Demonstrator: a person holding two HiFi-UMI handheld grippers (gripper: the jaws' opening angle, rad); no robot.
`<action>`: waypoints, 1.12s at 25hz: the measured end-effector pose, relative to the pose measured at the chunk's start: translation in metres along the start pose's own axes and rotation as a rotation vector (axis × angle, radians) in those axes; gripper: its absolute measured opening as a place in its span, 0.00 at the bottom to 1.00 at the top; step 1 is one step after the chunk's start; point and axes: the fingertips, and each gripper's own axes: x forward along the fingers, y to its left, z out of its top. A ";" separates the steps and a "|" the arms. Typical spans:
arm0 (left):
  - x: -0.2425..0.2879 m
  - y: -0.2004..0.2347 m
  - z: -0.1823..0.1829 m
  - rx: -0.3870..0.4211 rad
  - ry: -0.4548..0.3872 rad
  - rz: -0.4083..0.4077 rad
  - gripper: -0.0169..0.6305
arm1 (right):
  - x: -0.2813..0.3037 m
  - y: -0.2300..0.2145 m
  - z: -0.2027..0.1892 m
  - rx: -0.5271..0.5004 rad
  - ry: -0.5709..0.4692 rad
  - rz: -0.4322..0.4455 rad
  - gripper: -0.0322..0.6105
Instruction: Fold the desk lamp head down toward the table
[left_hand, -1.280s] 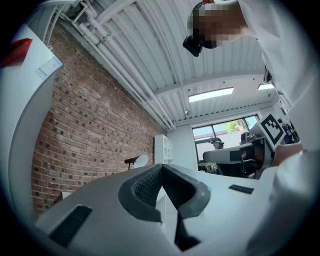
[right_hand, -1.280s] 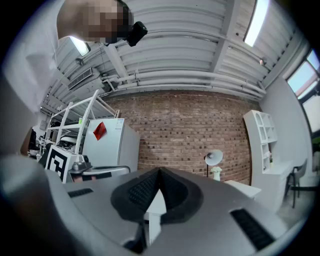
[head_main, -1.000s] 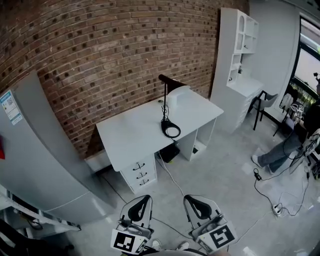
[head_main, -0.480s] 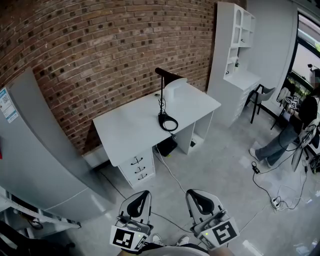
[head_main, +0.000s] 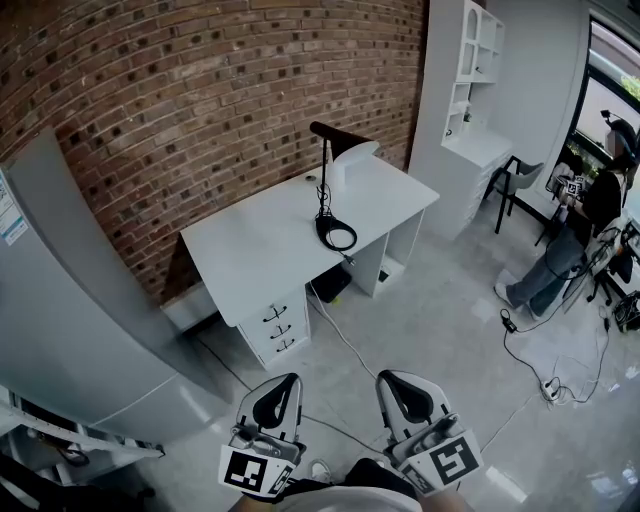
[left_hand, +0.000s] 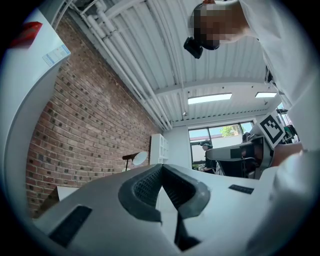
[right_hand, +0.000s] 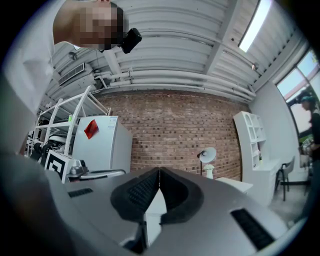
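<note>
**Black lamp upright, grippers well short of it**

Head view: the black slim-armed desk lamp (head_main: 325, 185) stands near the white tabletop's (head_main: 250, 262) back right corner, head raised. The left gripper (head_main: 286, 382) and right gripper (head_main: 390, 380) hang well apart from it, probably because no reach has begun.

Left gripper view: jaws together, empty.

Right gripper view: jaws together, empty.

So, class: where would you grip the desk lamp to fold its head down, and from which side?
Probably the lamp head, near its free end, coming from the desk's open front: it juts sideways off the upright stem, and the brick wall stands behind.
</note>
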 end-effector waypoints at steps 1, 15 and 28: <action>-0.001 0.003 -0.002 -0.006 0.003 -0.002 0.04 | 0.002 0.002 -0.001 -0.002 0.004 -0.003 0.08; 0.016 0.028 -0.014 -0.035 0.006 -0.017 0.04 | 0.032 -0.006 -0.004 -0.007 0.018 -0.017 0.08; 0.100 0.047 -0.036 -0.002 0.023 0.053 0.04 | 0.101 -0.078 -0.010 0.006 -0.012 0.086 0.08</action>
